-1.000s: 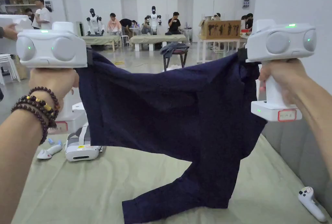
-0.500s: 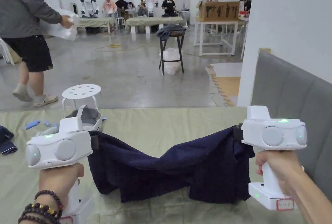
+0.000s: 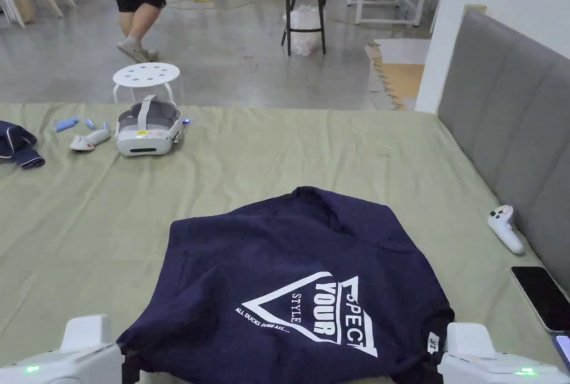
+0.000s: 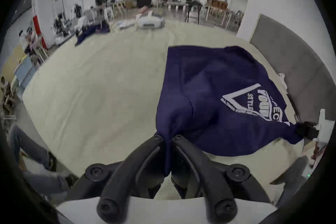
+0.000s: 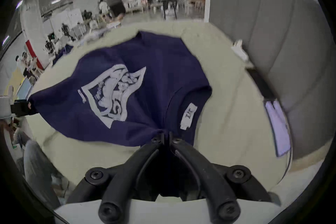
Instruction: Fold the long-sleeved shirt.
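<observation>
Gripping: left gripper (image 4: pixel 167 138) has both jaws pinched together on a bunched near corner of the navy long-sleeved shirt (image 3: pixel 300 279), cloth running down between them.
Right gripper (image 5: pixel 165 135): jaws likewise closed tight on the opposite near corner, just beside the white neck label (image 5: pixel 189 116); cloth fills the gap.
Between the two: near edge of the shirt spans from one gripper to the other, sagging slightly, its far part lying on the sheet.
Shirt: spread printed side up on the pale green sheet (image 3: pixel 311 146) of the bed, white triangle print (image 3: pixel 311 310) toward the holder, sleeves apparently tucked under, far edge humped and rumpled.
Handling, as judged: soft, light knit cotton; it drapes and wrinkles, offers no stiffness and slides easily over the sheet, so it likely needs tension from two points to stay flat.
Where to hold, as judged: corners and hem edges, pinching all layers at once; a single-layer pinch could let the tucked sleeves spill out.
Beyond the shirt: white VR headset (image 3: pixel 147 134) and a hand controller (image 3: pixel 89 140) at the far left of the bed, well apart.
Right side: second controller (image 3: pixel 505 228) and a dark phone (image 3: pixel 543 297) near the grey headboard (image 3: pixel 501 101).
Background: a person walks across the concrete floor past a white stool (image 3: pixel 146 75).
</observation>
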Demonstrator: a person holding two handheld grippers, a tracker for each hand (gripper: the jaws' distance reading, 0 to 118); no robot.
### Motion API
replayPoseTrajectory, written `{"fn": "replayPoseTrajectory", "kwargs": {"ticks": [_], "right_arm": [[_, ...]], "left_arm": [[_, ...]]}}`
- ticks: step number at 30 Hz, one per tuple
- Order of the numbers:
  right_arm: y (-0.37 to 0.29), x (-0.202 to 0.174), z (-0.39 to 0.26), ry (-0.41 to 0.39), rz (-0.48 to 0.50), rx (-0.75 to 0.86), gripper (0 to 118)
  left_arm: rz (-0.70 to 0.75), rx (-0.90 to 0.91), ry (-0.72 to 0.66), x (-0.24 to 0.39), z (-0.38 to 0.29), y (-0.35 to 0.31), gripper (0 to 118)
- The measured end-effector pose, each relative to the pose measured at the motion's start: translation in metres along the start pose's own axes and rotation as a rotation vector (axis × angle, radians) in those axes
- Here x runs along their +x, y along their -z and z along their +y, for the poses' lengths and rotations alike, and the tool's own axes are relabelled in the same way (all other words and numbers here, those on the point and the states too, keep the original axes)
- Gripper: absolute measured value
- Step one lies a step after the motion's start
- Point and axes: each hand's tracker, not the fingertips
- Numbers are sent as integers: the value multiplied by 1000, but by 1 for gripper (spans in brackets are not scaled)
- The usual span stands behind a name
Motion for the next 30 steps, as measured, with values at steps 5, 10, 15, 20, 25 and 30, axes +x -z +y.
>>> {"fn": "replayPoseTrajectory", "kwargs": {"ticks": [5, 10, 15, 20, 25, 30], "right_arm": [[-26, -1, 12, -8, -37, 17, 105], [-74, 19, 52, 70, 46, 174, 76], [-57, 20, 60, 33, -15, 205, 1], [-42, 10, 65, 40, 15, 157, 1], [-16, 7, 65, 62, 21, 98, 1], [5, -1, 66, 33, 8, 35, 1]], "left_arm": [[18, 2, 8, -8, 3, -8, 111], [-15, 161, 39, -20, 51, -23, 45], [-80, 184, 83, 12, 102, -6, 4], [-93, 191, 82, 32, 183, 57, 74], [-22, 90, 163, 52, 250, 157, 106], [77, -25, 163, 63, 273, 247, 92]]}}
